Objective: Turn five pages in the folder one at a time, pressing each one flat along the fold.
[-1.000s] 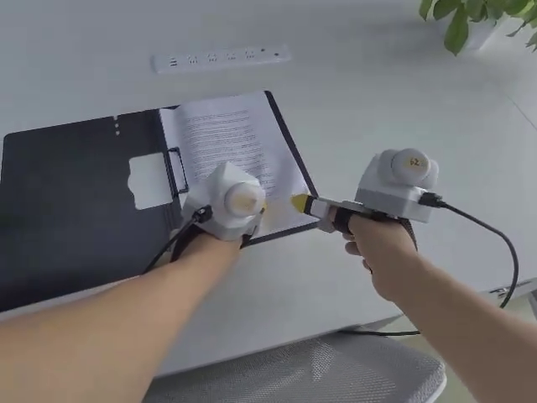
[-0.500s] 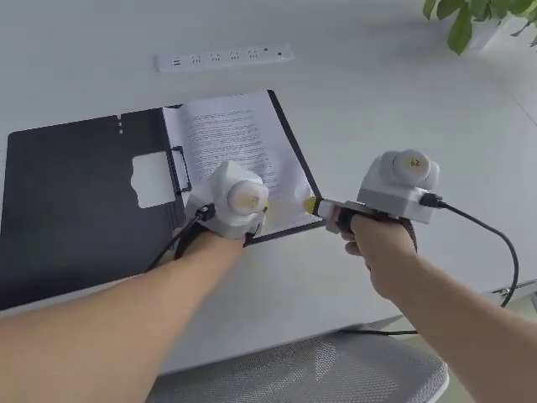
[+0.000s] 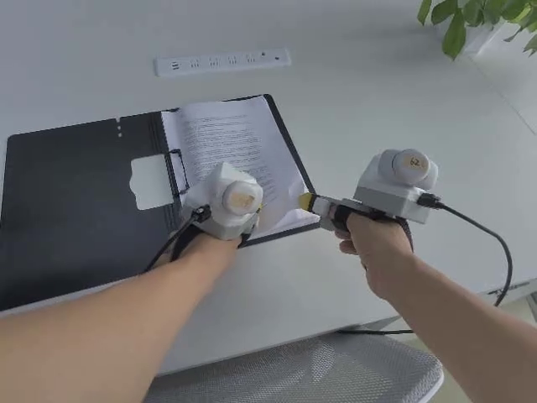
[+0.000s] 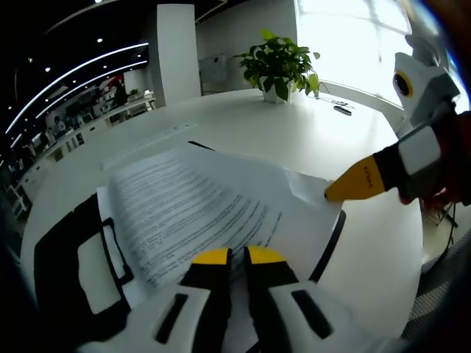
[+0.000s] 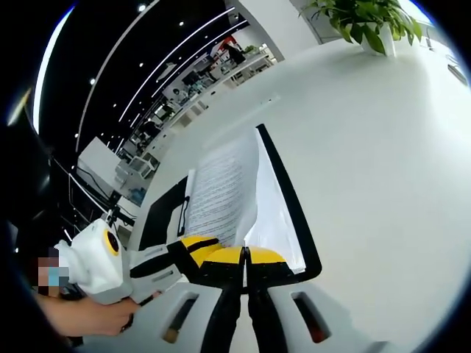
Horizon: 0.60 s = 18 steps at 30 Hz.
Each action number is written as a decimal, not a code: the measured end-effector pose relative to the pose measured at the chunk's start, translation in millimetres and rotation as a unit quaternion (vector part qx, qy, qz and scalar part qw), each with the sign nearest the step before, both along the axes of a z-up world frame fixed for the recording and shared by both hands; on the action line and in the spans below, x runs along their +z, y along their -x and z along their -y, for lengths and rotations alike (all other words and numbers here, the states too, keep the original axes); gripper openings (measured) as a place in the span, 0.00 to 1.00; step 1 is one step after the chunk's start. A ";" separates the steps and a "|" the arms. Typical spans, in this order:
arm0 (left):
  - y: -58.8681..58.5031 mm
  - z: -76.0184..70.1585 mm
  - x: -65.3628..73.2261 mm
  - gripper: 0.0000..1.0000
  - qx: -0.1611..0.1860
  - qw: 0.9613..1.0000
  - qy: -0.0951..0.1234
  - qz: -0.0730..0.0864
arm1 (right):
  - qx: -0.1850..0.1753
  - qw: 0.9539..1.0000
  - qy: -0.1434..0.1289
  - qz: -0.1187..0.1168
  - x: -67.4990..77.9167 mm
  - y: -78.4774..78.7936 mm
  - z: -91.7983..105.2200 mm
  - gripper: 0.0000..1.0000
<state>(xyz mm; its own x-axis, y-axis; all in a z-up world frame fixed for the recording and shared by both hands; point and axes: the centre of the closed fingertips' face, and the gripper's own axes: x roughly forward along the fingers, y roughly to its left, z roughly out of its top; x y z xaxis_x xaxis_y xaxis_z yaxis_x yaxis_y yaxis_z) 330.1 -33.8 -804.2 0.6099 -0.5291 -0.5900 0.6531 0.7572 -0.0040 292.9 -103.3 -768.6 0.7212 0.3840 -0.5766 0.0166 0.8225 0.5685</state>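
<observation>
A black folder (image 3: 75, 201) lies open on the white table, with a printed page (image 3: 226, 138) on its right half. My left gripper (image 3: 256, 214) is shut, and its yellow tips (image 4: 239, 256) rest on the page near the near edge. My right gripper (image 3: 307, 201) comes in from the right and is shut on the page's near right corner (image 4: 327, 195). In the right gripper view the top page (image 5: 221, 191) curves up off the sheet below (image 5: 276, 213), with my right gripper (image 5: 245, 255) at its corner. A white pocket label (image 3: 151, 180) sits beside the folder's clip.
A white power strip (image 3: 222, 60) lies beyond the folder. A potted plant (image 3: 470, 21) stands at the far right. The right gripper's black cable (image 3: 478, 227) trails over the table's near edge. A grey chair (image 3: 319, 369) is below the edge.
The right gripper's tip has stayed at the page's near right corner, and that corner now stands slightly higher off the folder. The left gripper has barely moved.
</observation>
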 end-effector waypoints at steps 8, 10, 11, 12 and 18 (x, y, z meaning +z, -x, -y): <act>5.5 -34.9 14.3 0.08 0.020 1.000 0.012 -0.001 | 0.018 0.999 -0.013 0.031 25.8 0.0 -19.9 0.00; 7.3 -45.9 22.6 0.08 0.031 0.999 0.022 -0.001 | 0.026 0.999 -0.019 0.042 35.1 0.5 -28.2 0.00; 7.6 -50.3 27.5 0.10 0.042 0.998 0.036 -0.002 | 0.029 0.998 -0.023 0.047 39.8 0.6 -32.2 0.00; 8.2 -59.1 30.9 0.12 0.045 0.998 0.035 -0.003 | 0.035 0.998 -0.024 0.056 46.4 0.6 -37.8 0.00; 16.4 -94.5 60.7 0.08 0.079 0.994 0.070 0.009 | 0.065 0.994 -0.036 0.082 73.5 2.4 -70.5 0.00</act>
<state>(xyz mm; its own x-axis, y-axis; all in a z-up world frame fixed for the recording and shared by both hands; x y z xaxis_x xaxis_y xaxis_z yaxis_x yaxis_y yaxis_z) 313.7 60.7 -743.5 0.7014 -0.5027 -0.5054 0.5275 0.8429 -0.1062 290.5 -32.8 -695.1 0.7451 0.5155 -0.4232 -0.1840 0.7687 0.6126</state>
